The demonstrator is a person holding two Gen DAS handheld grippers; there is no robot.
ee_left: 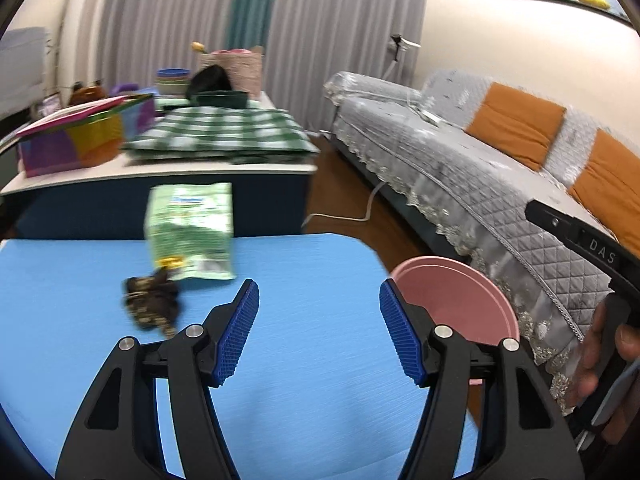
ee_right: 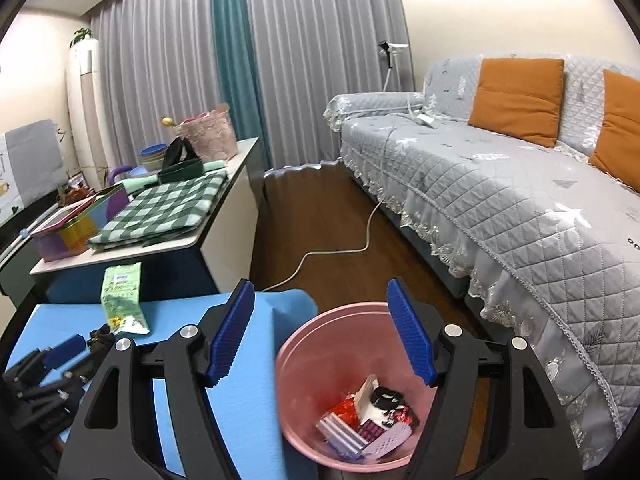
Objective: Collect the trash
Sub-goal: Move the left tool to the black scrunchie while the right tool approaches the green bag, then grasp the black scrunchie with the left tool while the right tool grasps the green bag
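Hovering over a blue table (ee_left: 312, 360), the left gripper (ee_left: 319, 312) has its blue-padded jaws spread wide with nothing between them. Ahead and to its left on the tabletop lie the remaining pieces of trash: a green snack packet (ee_left: 191, 232), propped up toward the table's far edge, and a dark crumpled wrapper (ee_left: 152, 306) just in front of it, touching its near corner. A pink bin (ee_left: 460, 300) shows past the table's right edge, partly hidden behind the right-hand finger.

From the right wrist view, the right gripper (ee_right: 322, 328) also stands open and empty, held above the pink bin (ee_right: 304, 360), which sits on the wooden floor just beside the table's right edge. Inside the bin rest several discarded items (ee_right: 368, 420), among them red wrappers, small striped boxes and a black piece. The left gripper (ee_right: 64, 350) appears at the far left of that view, near the dark wrapper (ee_right: 100, 338) and green packet (ee_right: 122, 300). A grey-covered sofa (ee_right: 500, 208) lines the right side of the room.
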